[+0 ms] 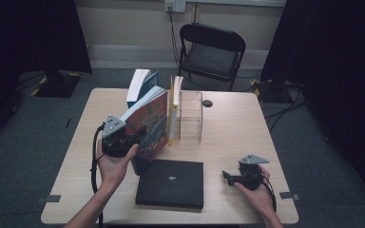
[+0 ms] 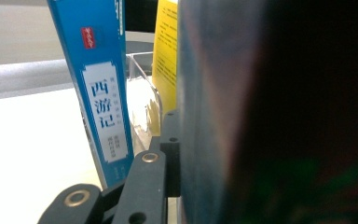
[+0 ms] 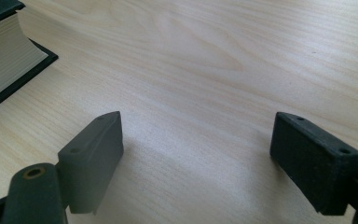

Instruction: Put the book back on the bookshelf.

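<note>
The left tool is clamping the lower near edge of a large, thin picture book with a colourful red-and-blue illustrated cover, holding it tilted so that its top is leaning away toward a clear acrylic book stand. In the left gripper view the book's cover is sitting pressed against the one black jaw that can be seen, blurred by closeness. Just beside this book, on the side away from the stand, a blue-spined book with a white label of Chinese characters is standing nearly upright on the light wooden bench. Between the picture book and the stand a thin yellow book is standing upright, touching the stand's open side as far as can be told. In front of the stand, nearer the person, a thick black hardcover book is lying flat on the bench, its near corner just below the held picture book. The right tool is resting low over the bench to the right of the black book, well apart from the stand, with its jaws spread wide and nothing between them; the right gripper view is showing bare wood grain between the two pads and the black book's page edges at the upper left.
</note>
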Motion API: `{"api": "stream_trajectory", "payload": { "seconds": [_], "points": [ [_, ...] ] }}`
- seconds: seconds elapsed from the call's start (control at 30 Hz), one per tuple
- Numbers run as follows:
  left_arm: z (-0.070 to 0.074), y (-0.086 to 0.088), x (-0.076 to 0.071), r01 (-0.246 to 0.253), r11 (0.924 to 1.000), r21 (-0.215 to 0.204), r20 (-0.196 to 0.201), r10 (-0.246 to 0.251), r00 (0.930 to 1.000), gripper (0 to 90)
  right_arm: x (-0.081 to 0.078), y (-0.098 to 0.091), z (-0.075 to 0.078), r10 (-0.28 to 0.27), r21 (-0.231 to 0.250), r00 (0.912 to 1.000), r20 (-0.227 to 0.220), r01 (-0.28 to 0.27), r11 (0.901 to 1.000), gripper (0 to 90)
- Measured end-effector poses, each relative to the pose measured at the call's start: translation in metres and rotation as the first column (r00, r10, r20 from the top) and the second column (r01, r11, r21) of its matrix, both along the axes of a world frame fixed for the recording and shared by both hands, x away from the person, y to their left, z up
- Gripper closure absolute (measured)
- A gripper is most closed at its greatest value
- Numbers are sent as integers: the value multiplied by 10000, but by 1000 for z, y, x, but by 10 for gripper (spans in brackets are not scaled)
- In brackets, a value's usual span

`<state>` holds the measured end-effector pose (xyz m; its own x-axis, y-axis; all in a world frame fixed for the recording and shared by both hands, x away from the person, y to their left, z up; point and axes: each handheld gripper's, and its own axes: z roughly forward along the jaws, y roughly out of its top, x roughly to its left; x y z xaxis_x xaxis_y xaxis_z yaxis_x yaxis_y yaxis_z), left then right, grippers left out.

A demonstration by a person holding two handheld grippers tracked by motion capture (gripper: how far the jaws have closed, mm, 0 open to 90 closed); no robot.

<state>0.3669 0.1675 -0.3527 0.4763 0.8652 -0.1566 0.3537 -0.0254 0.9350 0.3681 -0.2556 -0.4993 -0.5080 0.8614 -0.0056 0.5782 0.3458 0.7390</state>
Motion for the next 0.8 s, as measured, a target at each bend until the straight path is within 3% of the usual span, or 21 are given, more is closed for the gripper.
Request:
{"api": "stream_trajectory", "payload": {
  "seconds": [0.4,0.5,0.8],
  "points": [
    [4,-17,19,-752,9965,355,135,748,9971,748,0,0,0,11,2,10000,-2,-11,10000,169],
    [6,-21,26,-890,9953,376,-95,894,9959,747,0,0,0,28,7,10000,-6,-28,10000,169],
    [8,-35,42,-1311,9899,541,-30,1314,9913,748,0,0,0,47,13,10000,-5,-47,10000,170]
  ]
}}
